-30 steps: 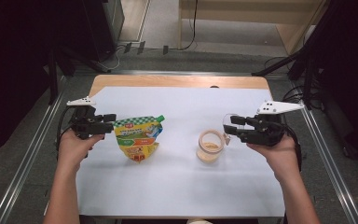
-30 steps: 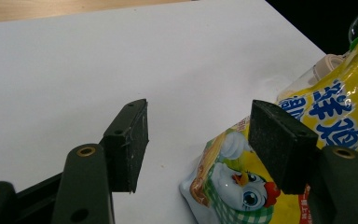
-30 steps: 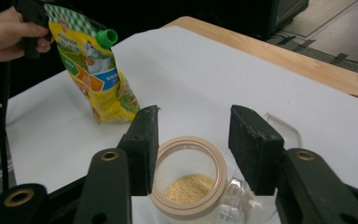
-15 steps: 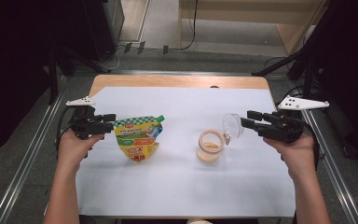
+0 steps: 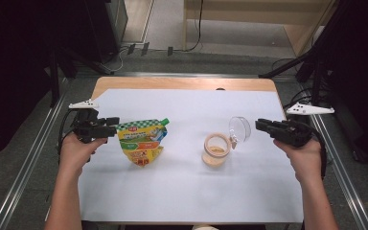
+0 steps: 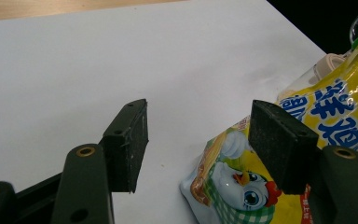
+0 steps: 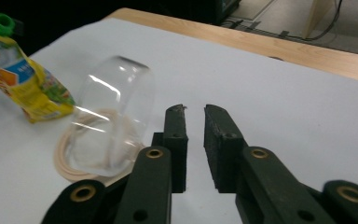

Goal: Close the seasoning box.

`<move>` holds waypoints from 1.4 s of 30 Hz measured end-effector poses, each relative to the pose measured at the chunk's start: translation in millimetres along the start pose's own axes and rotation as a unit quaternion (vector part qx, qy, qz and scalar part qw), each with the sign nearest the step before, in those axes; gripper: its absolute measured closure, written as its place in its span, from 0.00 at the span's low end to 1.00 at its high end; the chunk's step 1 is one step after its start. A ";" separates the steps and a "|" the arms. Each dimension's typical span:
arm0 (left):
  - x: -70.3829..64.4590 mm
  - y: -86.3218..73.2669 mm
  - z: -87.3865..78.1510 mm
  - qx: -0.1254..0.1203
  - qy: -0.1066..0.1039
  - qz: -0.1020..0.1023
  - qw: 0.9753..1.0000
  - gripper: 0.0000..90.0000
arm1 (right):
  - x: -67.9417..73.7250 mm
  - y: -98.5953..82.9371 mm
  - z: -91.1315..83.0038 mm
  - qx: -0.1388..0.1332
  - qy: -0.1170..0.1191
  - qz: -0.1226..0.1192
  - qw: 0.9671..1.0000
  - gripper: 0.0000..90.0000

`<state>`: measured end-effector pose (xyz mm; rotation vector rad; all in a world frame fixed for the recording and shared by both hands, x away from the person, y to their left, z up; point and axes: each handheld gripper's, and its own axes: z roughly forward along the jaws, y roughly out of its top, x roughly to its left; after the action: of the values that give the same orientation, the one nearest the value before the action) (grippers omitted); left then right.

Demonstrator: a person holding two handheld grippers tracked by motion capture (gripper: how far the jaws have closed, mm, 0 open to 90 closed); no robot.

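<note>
A yellow and green spouted pouch (image 5: 141,141) stands left of centre on the white sheet, its green cap to the upper right. My left gripper (image 5: 109,122) is at its left edge, open wide (image 6: 198,116), and the pouch's (image 6: 326,121) lower corner shows just inside the right jaw. A small jar (image 5: 216,149) with a beige rim stands right of centre. Its clear hinged lid (image 5: 239,128) is flipped up toward the right. My right gripper (image 5: 259,125) hovers just right of the lid (image 7: 112,121), jaws a narrow gap apart (image 7: 195,109) with nothing between them.
A white sheet (image 5: 182,191) covers the wooden table, whose bare strip (image 5: 182,84) runs along the far edge. Metal rails run down both sides. Dark equipment and cables stand beyond the table.
The jar's clear lid has swung up and open. My right gripper has let go of it and drawn back to the right. The left gripper and pouch have stayed put.
</note>
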<state>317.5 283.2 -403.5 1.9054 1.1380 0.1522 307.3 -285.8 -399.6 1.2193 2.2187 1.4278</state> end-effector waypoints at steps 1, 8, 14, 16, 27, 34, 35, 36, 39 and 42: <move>0.0 -0.1 0.2 0.000 0.000 0.001 1.000 0.43 | -1.1 -2.1 2.2 0.003 -0.004 -0.004 1.000 0.95; -0.3 -0.4 2.0 0.003 0.000 0.002 1.000 0.43 | -6.1 -13.8 19.2 0.017 0.015 0.016 1.000 1.00; -0.5 -0.4 2.8 0.005 0.000 0.004 1.000 0.43 | -3.4 -18.5 32.6 0.025 0.033 0.028 0.999 1.00; -0.5 -0.5 2.9 0.005 -0.001 0.004 1.000 0.43 | -2.1 -18.7 35.1 0.027 0.036 0.028 0.999 1.00; -1.4 -0.8 6.7 0.009 0.000 0.004 1.000 0.43 | 10.2 -14.4 36.5 0.026 0.051 0.015 0.998 1.00; -1.4 -1.4 7.6 0.011 0.000 0.003 1.000 0.43 | 20.1 -11.4 38.8 0.026 0.062 0.001 0.998 1.00; -1.4 -1.5 7.6 0.012 0.001 0.002 1.000 0.43 | 21.9 -11.1 39.4 0.027 0.064 0.001 0.998 1.00; -1.2 -1.6 7.5 0.012 0.001 0.003 1.000 0.43 | 23.8 -10.8 40.3 0.029 0.068 0.000 0.997 1.00; -1.0 -1.7 7.6 0.012 0.001 0.002 1.000 0.43 | 30.7 -10.2 43.6 0.036 0.074 -0.009 0.997 1.00; -0.6 -1.9 8.4 0.013 0.001 0.000 1.000 0.43 | 35.8 -9.7 46.5 0.037 0.083 -0.016 0.996 1.00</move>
<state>320.1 277.8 -409.8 1.9286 1.1468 0.1411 307.0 -230.9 -422.6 1.1179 2.4103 1.4959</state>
